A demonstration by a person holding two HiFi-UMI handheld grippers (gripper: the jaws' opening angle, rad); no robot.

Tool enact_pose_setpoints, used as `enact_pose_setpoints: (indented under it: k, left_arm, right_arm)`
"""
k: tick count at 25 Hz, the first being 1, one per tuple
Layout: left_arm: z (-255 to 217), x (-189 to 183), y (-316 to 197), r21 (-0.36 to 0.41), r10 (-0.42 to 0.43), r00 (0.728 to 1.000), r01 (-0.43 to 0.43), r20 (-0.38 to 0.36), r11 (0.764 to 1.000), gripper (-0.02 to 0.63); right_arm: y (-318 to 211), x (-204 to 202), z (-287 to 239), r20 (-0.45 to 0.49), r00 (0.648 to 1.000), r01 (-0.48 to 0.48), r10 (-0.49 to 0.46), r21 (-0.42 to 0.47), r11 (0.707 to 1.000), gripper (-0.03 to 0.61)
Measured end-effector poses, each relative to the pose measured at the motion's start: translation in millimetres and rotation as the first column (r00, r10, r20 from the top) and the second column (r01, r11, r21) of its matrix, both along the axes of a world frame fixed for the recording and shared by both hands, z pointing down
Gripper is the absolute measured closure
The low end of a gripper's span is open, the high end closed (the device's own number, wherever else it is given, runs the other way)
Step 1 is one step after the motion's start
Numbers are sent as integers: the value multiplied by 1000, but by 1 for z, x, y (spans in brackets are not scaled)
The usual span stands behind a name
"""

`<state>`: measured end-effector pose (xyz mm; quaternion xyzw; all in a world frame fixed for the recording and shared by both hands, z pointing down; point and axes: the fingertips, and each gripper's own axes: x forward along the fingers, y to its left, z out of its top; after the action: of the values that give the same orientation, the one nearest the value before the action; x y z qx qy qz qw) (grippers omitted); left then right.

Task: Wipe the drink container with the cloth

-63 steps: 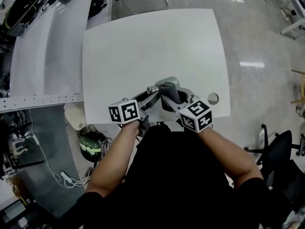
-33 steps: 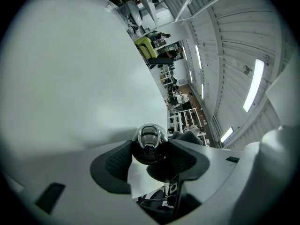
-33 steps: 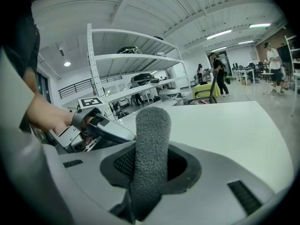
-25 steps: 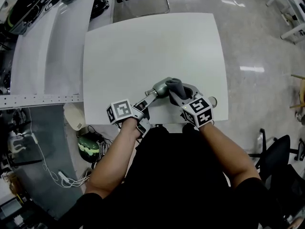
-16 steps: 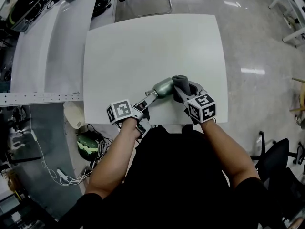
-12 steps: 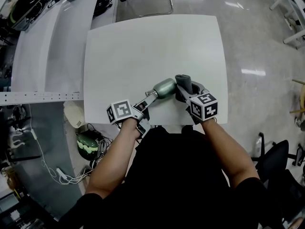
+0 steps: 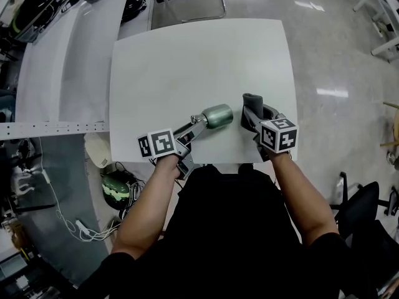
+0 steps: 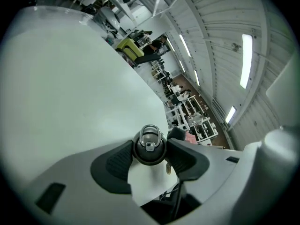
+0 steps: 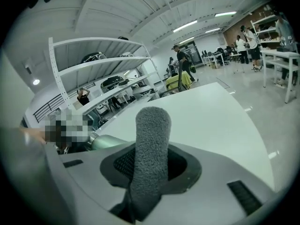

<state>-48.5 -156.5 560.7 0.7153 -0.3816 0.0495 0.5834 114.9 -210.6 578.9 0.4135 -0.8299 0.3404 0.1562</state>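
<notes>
1. My left gripper [image 8: 149, 150] is clamped on the cap end of the green bottle [image 7: 217, 115]. Its fingers press the dark, ring-topped cap from both sides. The bottle sticks out sideways from them over the near part of the worktop [image 7: 187, 61]. I cannot tell whether its body rests on the surface or hangs just above it.
2. My right gripper [image 9: 152, 168] is closed on the grey cloth [image 9: 151, 149], which stands up between the fingers as a thick roll.
3. Half a second ago that roll was pressed against the bottle's far end. Now I have drawn my right hand off to the right, and a clear strip of bare worktop shows between cloth and bottle. My left side has hardly shifted, so the bottle sits where it was.
4. I take this as the end of a wiping stroke. It could be the last one or a reset before another pass. Nothing here shows me whether the bottle is clean.
5. For another pass, I would bring the cloth back left onto the body. The bottle is held only by its cap, so a hard sideways push could twist it in my left fingers.
</notes>
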Motion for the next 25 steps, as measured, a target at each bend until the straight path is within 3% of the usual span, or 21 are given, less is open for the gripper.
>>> enact_pose_setpoints:
  k: [3, 6, 10, 13, 15, 17, 21, 25]
  left_arm:
    - [-5, 4, -1, 62, 107, 991, -112, 79, 992, 368]
    - [-3, 10, 6, 99, 238, 956, -257, 173, 961, 368]
    - [-8, 23, 9, 167, 366, 878, -429, 309, 888, 368]
    - [-13, 32, 11, 201, 449, 796, -558, 406, 805, 368]
    - [-16, 39, 12, 213, 500, 728, -642, 468, 736, 368]
    - [-20, 46, 14, 219, 541, 646, -728, 538, 650, 368]
    - [-24, 60, 21, 213, 565, 451, -874, 691, 437, 368]
    - [-27, 76, 33, 209, 547, 312, -947, 777, 244, 368]
  right_arm:
    - [1, 9, -11, 28, 999, -21, 21, 2, 1000, 468]
    - [3, 16, -24, 52, 998, -46, 45, 14, 999, 468]
    - [11, 18, -40, 99, 994, -47, 45, 18, 999, 468]
    - [18, 10, -50, 160, 987, 8, -9, 5, 1000, 468]
    - [21, 6, -54, 190, 980, 67, -65, -4, 998, 468]
    - [24, 3, -57, 196, 973, 129, -123, -18, 991, 468]
    - [29, -5, -64, 204, 952, 242, -229, -39, 970, 468]
    - [37, -27, -69, 268, 897, 380, -352, -60, 923, 468]
